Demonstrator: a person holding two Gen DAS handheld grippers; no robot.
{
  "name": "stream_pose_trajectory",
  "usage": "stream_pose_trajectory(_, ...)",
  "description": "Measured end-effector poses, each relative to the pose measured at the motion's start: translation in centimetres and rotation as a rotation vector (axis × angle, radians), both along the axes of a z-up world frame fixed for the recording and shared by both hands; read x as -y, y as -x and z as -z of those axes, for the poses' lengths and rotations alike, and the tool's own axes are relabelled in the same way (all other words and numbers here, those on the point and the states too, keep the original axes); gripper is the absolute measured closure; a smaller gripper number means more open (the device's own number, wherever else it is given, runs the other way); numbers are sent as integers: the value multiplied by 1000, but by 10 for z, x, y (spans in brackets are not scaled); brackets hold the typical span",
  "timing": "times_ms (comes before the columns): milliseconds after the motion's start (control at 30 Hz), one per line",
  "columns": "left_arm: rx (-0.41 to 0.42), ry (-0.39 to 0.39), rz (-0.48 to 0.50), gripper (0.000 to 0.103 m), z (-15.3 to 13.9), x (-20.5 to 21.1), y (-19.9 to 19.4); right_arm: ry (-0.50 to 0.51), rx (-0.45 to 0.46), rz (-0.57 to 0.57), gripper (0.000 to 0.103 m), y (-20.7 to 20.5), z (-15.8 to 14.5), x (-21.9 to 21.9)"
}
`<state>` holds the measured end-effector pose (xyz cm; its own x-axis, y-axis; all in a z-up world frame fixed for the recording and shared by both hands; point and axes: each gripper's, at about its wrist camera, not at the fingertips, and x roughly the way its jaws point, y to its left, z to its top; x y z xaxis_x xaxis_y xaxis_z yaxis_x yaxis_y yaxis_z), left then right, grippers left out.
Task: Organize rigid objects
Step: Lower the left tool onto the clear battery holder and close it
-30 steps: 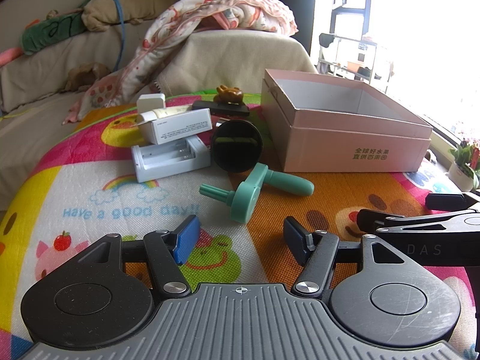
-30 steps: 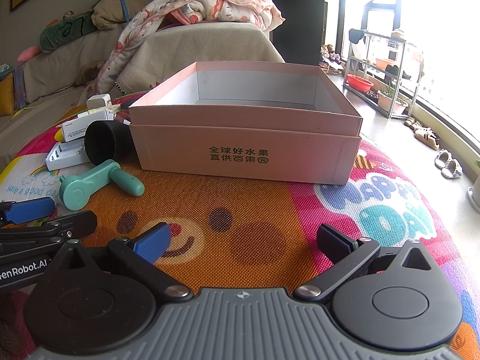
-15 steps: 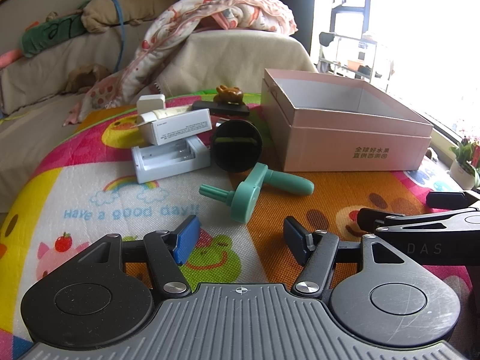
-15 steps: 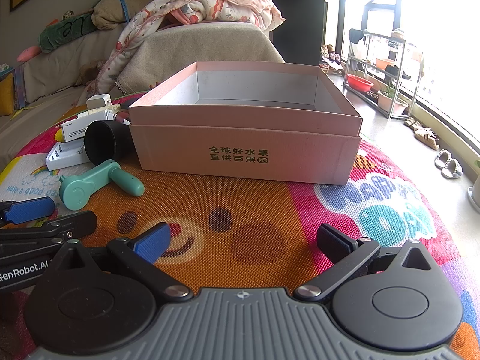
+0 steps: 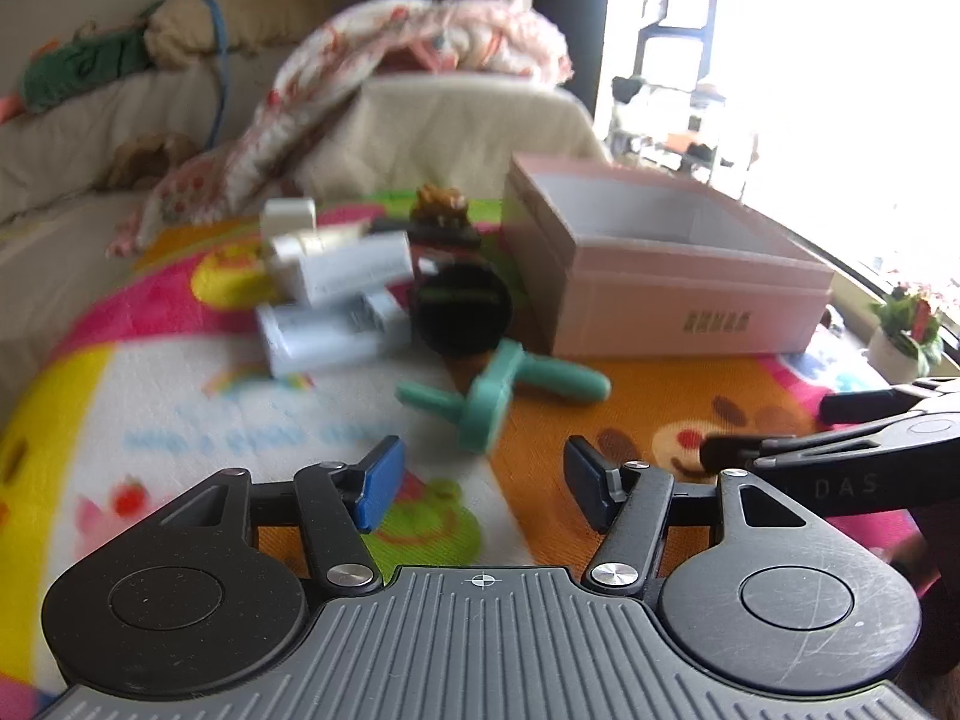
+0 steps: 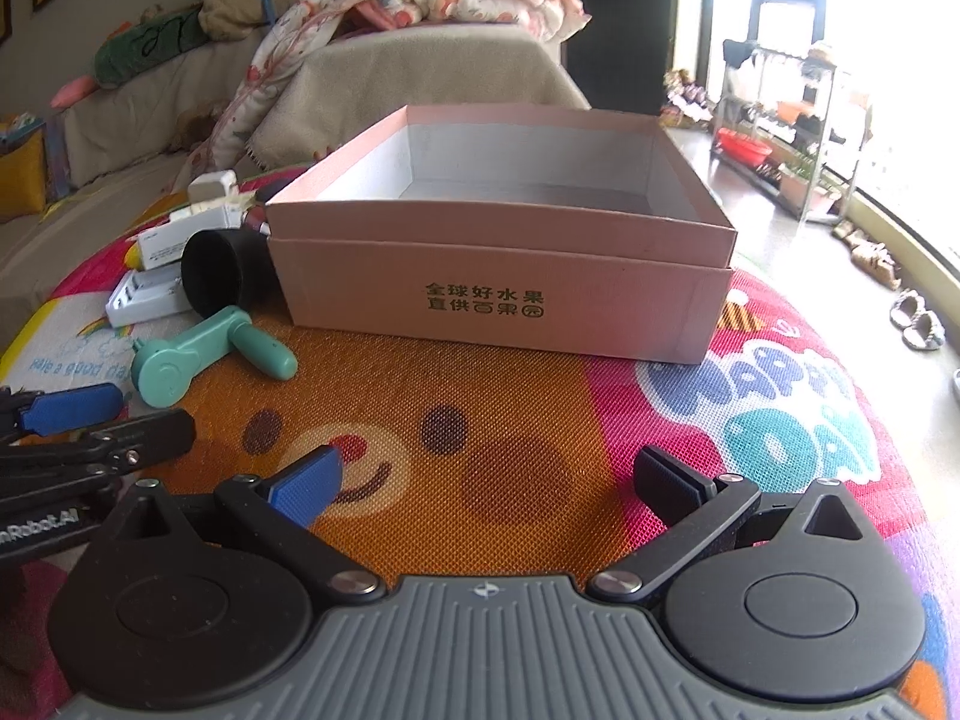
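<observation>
A: What writing can you read from there?

B: The pink box point(image 6: 501, 276) carries two lines of dark Chinese characters on its near wall. The play mat point(image 6: 510, 420) says "Have a good day" by the rainbow. My left gripper's body reads "nRobot.AI", cut off at the edge.

A: And the grippers?

B: My left gripper point(image 5: 480, 483) tilts down toward the teal handle point(image 5: 501, 393), jaws just narrowed a little, released, nothing between them. My right gripper point(image 6: 489, 483) is spread wide, empty, facing the box. The handle lies on the mat beside the black cup point(image 6: 219, 279), left of the box.
</observation>
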<state>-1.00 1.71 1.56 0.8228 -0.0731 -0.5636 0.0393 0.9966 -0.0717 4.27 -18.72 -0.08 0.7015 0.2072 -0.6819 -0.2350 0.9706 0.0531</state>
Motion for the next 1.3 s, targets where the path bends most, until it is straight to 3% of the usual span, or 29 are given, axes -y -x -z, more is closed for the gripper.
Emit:
stream_pose_trajectory(100, 91, -31, 1, 38, -27, -28, 0, 20, -16, -21, 0, -2, -1, -2)
stream_pose_trajectory(200, 60, -23, -5, 39, -40, -63, -27, 29, -22, -20, 0, -2, -1, -4)
stream_pose_trajectory(367, -134, 201, -10, 40, -11, -122, -94, 24, -8, -22, 0, 1, 0, -2)
stream_pose_trajectory(467, -149, 290, 16, 40, -1, -135, -114, 21, -5, -22, 0, 2, 0, -1)
stream_pose_trajectory(567, -163, 245, 113, 39, -5, -121, -119, 20, -4, -23, 0, 3, 0, 0)
stream_pose_trajectory(700, -159, -18, 251, 33, -7, -80, -102, 14, -10, -29, 0, 2, -1, 2)
stream_pose_trajectory(767, -178, -93, 287, 34, -4, -68, -97, 18, -16, -34, 0, 0, -2, 1)
stream_pose_trajectory(867, -178, -145, 355, 36, -2, -56, -88, 23, -19, -44, 0, -2, -2, 0)
stream_pose_trajectory(967, -210, -122, 447, 36, -9, -50, -84, 25, -15, -48, 0, -2, -2, 0)
stream_pose_trajectory(1033, -191, -122, 439, 37, -16, -50, -78, 21, -13, -50, 0, -2, -2, 0)
stream_pose_trajectory(1133, -177, -139, 345, 40, -20, -47, -83, 23, -10, -50, 0, -2, -2, -1)
stream_pose_trajectory(1233, -191, -109, 290, 40, -15, -40, -94, 23, -8, -49, 0, -1, -1, -1)
stream_pose_trajectory(1300, -203, -142, 248, 39, -7, -34, -101, 16, -7, -52, 0, 0, -1, 1)
